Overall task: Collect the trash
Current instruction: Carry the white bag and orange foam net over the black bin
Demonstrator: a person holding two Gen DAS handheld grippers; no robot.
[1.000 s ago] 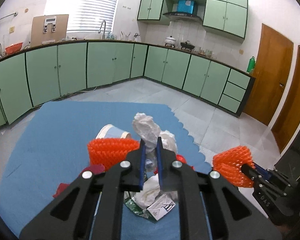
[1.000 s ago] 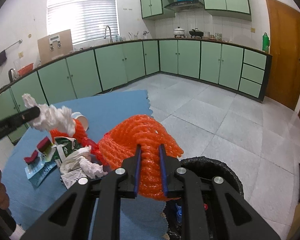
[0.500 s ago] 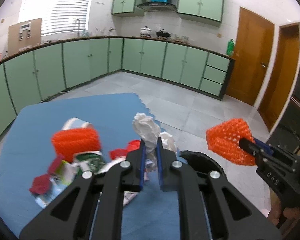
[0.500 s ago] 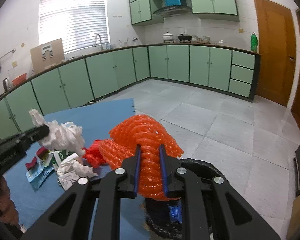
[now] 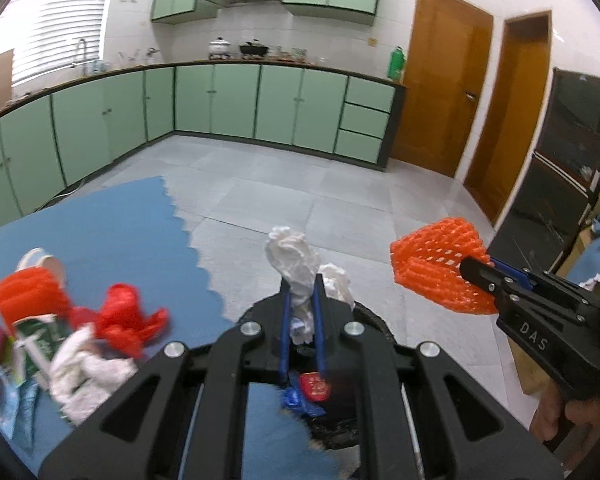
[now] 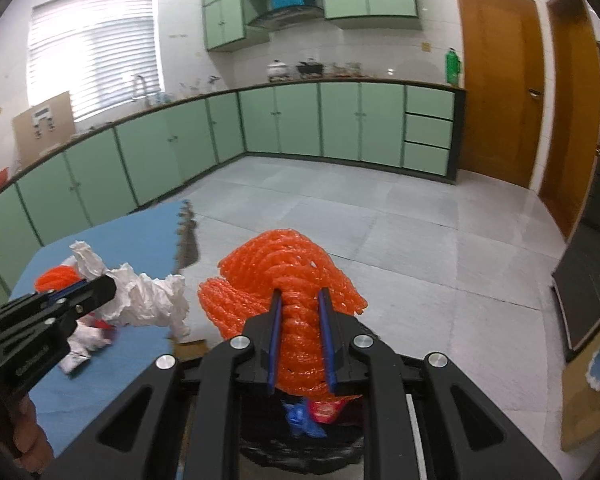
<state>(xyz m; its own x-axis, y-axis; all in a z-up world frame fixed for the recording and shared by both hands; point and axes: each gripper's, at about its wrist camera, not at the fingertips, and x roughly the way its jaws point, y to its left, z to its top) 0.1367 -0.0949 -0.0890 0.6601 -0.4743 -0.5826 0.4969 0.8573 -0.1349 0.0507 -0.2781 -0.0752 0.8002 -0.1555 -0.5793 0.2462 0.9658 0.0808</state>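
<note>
Green cupboards (image 5: 236, 104) line the far wall. A brown door (image 5: 444, 96) is on the right, a bright window (image 6: 92, 52) on the left.

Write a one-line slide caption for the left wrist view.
Left gripper clamps crumpled white paper above the black trash bin.

Daylight floods in through the blinded window (image 6: 94, 50), which blows out to white glare. My fisheye lenses bow the cabinets (image 6: 340, 124) and darken every corner. In my left view the litter pile (image 5: 72, 340) smears with motion blur; the tiled floor (image 6: 400, 232) shines softly.
</note>
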